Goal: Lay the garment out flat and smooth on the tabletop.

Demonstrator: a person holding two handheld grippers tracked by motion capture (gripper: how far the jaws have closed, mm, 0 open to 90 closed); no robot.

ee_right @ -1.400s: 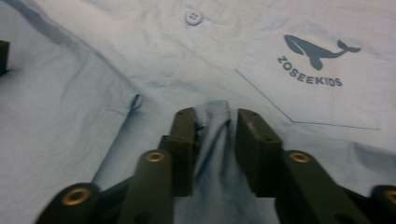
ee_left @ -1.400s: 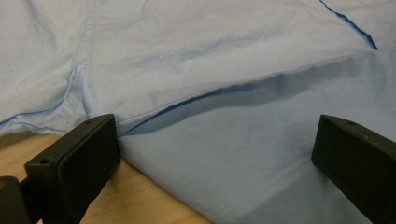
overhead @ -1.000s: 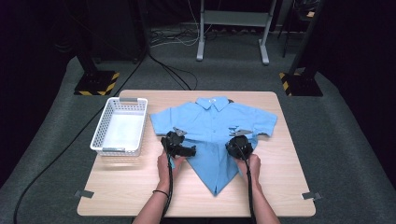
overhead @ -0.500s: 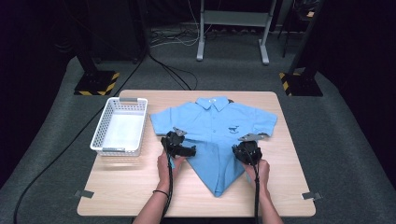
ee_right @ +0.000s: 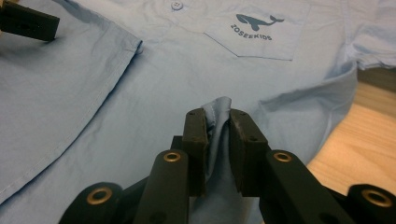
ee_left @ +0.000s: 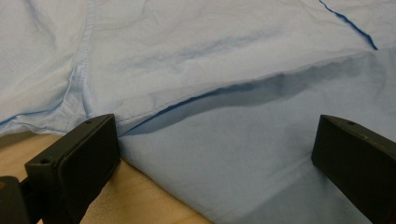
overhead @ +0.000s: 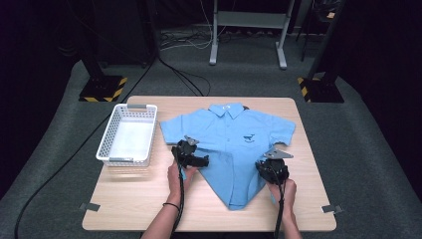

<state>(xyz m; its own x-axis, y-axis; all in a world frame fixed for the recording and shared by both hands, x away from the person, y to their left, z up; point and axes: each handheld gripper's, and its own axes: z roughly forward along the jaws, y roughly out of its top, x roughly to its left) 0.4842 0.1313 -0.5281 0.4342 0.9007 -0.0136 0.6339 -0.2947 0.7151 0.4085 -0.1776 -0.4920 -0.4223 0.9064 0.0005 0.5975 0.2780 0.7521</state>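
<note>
A light blue short-sleeved shirt (overhead: pixel 234 142) lies face up on the wooden table (overhead: pixel 139 199), with its lower part folded in to a point near the front edge. My left gripper (overhead: pixel 199 161) rests at the shirt's left fold. In the left gripper view its jaws stand wide open (ee_left: pixel 215 140) over a folded edge of the cloth (ee_left: pixel 210 56), touching nothing. My right gripper (overhead: pixel 272 164) is at the shirt's right side and is shut on a pinched ridge of blue fabric (ee_right: pixel 217 116). The chest pocket with a whale print (ee_right: pixel 256 28) lies beyond it.
A white plastic basket (overhead: pixel 105 144) stands at the table's left, close to the shirt's sleeve. Bare wood runs along the front and right edges. Black cables trail from both grippers toward the person. Stands and cables sit on the floor behind the table.
My right gripper has moved to the right, drawing the pinched cloth with it. The left gripper has stayed in place.
</note>
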